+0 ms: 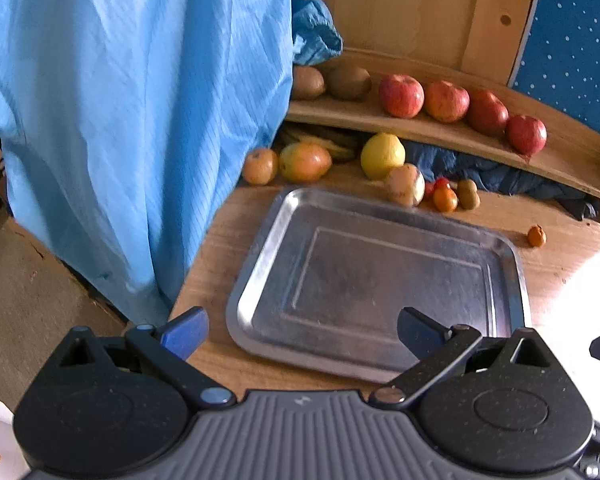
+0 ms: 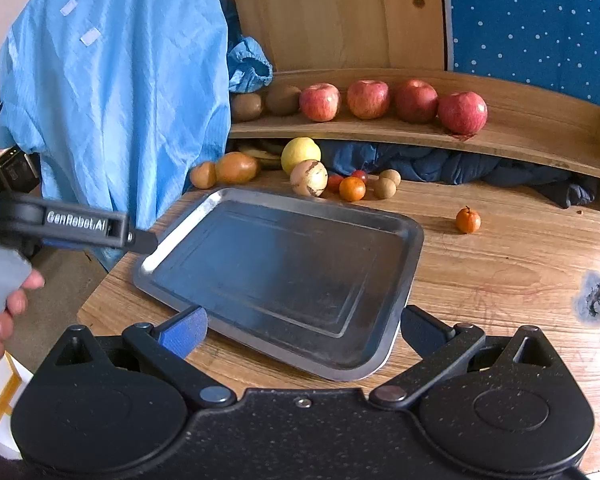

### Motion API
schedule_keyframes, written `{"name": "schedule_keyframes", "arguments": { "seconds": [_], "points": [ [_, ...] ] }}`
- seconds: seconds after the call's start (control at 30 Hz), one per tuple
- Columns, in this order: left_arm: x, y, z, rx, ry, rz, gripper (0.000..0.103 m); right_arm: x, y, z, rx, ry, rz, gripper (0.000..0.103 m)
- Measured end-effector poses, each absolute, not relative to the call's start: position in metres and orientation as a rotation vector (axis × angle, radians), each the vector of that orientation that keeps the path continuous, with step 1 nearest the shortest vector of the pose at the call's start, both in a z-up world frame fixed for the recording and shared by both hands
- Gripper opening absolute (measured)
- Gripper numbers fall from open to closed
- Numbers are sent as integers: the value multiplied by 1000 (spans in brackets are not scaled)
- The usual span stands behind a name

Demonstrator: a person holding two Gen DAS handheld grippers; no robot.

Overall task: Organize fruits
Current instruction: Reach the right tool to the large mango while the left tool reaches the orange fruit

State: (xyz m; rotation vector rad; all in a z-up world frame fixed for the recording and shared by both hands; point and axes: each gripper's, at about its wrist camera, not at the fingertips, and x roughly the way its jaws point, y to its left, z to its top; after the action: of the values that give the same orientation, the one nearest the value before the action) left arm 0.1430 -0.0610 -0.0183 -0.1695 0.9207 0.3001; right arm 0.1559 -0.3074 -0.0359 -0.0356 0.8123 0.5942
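A: Both tools empty? The left hand-held gripper sits spread wide, low over the near edge of the metal tray; nothing between its fingers.

B: Same for the right hand-held gripper: fingers apart, straddling the tray's near corner, gripping nothing. A hand shows at the left edge of that view.

A: Fruit?

B: Four red apples in a row on the wooden shelf, two kiwis to their left. Below, on the worktop, a cluster just beyond the tray's far edge: a yellow fruit, a mango, a small orange. Another small orange fruit lies apart, right of the tray.

A: Tray holds nothing. A blue garment hangs at left.
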Motion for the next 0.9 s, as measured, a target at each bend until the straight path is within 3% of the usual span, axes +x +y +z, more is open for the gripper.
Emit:
{"name": "schedule_keyframes", "arguments": {
  "seconds": [0.9],
  "points": [
    [267, 4, -51, -219, 876, 334, 103, 233, -228, -45, -234, 759, 604, 102]
  ]
}}
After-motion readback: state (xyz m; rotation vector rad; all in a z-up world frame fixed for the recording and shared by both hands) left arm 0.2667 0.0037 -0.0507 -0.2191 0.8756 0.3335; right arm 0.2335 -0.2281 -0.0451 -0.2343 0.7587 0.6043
